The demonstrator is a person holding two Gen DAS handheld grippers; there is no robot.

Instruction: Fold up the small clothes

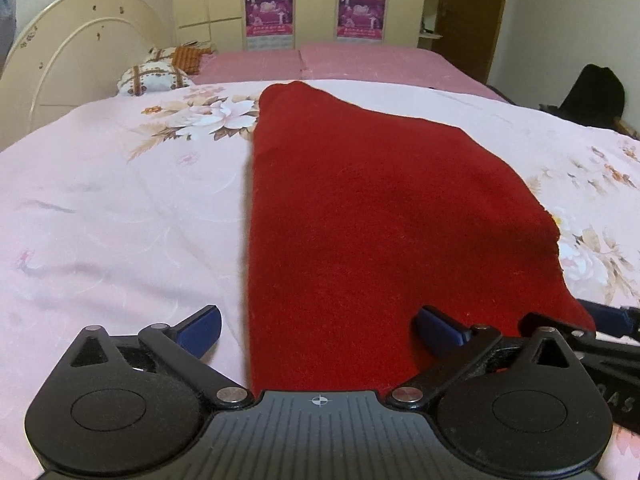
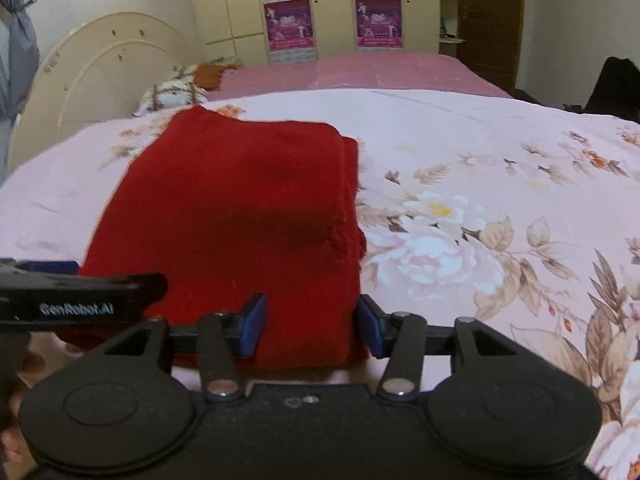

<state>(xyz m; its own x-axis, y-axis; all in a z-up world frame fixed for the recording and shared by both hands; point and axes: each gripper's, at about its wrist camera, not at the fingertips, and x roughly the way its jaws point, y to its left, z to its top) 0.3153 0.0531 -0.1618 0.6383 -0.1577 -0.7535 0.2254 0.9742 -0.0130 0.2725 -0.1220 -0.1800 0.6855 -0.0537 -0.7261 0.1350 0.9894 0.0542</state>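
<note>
A dark red folded garment [image 1: 372, 208] lies flat on the pink floral bedspread [image 1: 120, 208]. My left gripper [image 1: 320, 330] hovers over its near left edge with the jaws wide open; the left pad is above the bedspread, the right pad above the cloth, and nothing is gripped. In the right wrist view the red garment [image 2: 240, 200] shows stacked layers along its right edge. My right gripper [image 2: 312, 326] stands at the near right corner, jaws partly open, with the flat cloth between the pads but not pinched. The left gripper's arm [image 2: 80, 296] reaches in from the left.
A cream curved headboard [image 1: 72, 60] and patterned pillows [image 1: 156, 74] lie far left. A pink sheet [image 1: 340, 60] covers the far bed, with wardrobes [image 1: 316, 0] behind. A dark object [image 1: 596, 92] sits at the far right. Bedspread extends on both sides of the garment.
</note>
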